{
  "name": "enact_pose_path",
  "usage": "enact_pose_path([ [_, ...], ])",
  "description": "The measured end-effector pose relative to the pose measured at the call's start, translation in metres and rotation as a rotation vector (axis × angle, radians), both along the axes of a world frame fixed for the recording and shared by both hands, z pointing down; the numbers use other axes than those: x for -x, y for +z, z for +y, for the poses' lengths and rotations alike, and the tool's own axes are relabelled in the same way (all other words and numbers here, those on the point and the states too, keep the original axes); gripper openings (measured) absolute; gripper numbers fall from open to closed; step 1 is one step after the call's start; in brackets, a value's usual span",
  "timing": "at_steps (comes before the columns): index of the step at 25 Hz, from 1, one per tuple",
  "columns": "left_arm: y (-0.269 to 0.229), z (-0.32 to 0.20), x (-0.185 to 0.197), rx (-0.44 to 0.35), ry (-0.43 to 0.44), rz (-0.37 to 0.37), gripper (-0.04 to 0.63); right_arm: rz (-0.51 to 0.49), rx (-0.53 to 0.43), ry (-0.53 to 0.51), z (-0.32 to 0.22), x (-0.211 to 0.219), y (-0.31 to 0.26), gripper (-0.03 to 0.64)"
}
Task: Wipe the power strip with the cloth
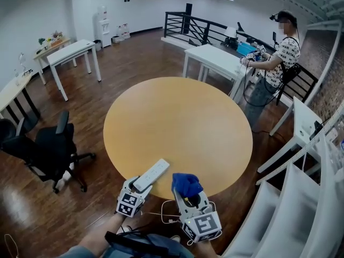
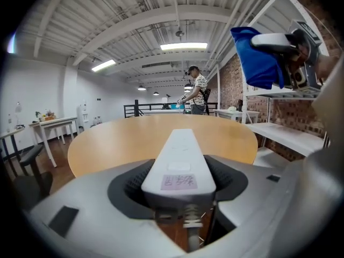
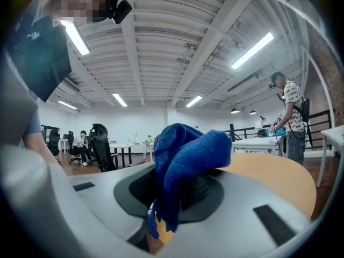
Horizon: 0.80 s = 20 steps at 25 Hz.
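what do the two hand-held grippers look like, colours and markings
The left hand-held gripper and right hand-held gripper are pale grey moulded plastic. Each carries a white cube with black square markers, and dark ribbed pads line the inside.

White power strip (image 1: 151, 175), blue cloth (image 1: 186, 184), light-wood table (image 1: 177, 117), black chair (image 1: 51, 149).

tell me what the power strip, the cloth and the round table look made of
Power strip: likely hard white plastic, smooth with rounded moulded edges.
Cloth: soft blue fabric, maybe microfibre or terry, given its fuzzy nap and limp folds.
Table: pale wood-look top, laminate or veneer, cannot tell which; even satin surface.
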<state>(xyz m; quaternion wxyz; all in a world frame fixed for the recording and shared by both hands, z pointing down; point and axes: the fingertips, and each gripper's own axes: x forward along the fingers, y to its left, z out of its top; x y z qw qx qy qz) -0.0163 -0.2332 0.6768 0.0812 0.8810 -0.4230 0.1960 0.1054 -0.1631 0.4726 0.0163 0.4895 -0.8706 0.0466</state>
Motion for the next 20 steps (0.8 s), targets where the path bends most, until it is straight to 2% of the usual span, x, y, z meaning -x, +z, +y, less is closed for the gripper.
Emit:
enact_pose_path([
  [4, -0.023, -0.001, -0.005, -0.031, 0.019, 0.041, 0.291, -0.008, -0.004, 0.002, 0.001, 0.0, -0.001, 0.077],
  [8, -0.065, -0.001, -0.01, -0.118, 0.047, 0.072, 0.288, -0.012, -0.023, -0.005, -0.001, 0.004, -0.009, 0.077],
  [12, -0.128, 0.002, -0.02, -0.206, 0.087, 0.1, 0.288, -0.003, -0.057, -0.029, -0.003, 0.015, -0.024, 0.077],
  [17, -0.204, 0.014, -0.037, -0.352, 0.17, 0.11, 0.288, -0.009, -0.151, -0.061, -0.004, 0.025, -0.065, 0.077],
  [20, -0.234, 0.021, -0.042, -0.4, 0.189, 0.104, 0.287, -0.021, -0.204, -0.068, -0.002, 0.028, -0.091, 0.077],
])
